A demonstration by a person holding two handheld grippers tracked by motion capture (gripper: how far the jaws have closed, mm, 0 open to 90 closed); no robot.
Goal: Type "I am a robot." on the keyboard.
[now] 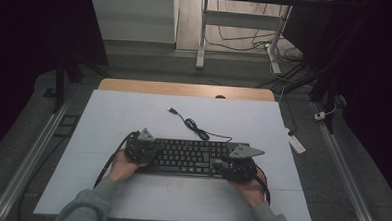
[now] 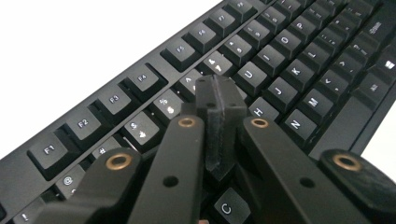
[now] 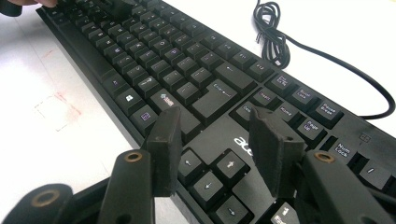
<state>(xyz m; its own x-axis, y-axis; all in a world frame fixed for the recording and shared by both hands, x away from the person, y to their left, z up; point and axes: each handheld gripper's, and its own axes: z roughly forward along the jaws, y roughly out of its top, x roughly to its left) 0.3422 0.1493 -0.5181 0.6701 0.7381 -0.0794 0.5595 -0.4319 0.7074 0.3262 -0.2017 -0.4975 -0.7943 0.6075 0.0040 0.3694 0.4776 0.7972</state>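
A black keyboard (image 1: 192,158) lies flat across the middle of the white table, and its cable (image 1: 195,128) curls away behind it to a loose USB plug. My left gripper (image 1: 149,151) is over the keyboard's left end. In the left gripper view its jaws (image 2: 219,100) are shut pad to pad with nothing between them, just above the number and letter rows (image 2: 261,70). My right gripper (image 1: 221,164) is at the keyboard's right end. Its jaws (image 3: 215,121) stand open over the arrow keys (image 3: 208,175), holding nothing. Whether either gripper touches a key I cannot tell.
A faint red square mark (image 1: 174,186) is drawn on the table in front of the keyboard. The coiled cable (image 3: 273,39) lies behind the keyboard's right half. Beyond the table's far wooden edge (image 1: 185,88) stand desk legs and floor cables.
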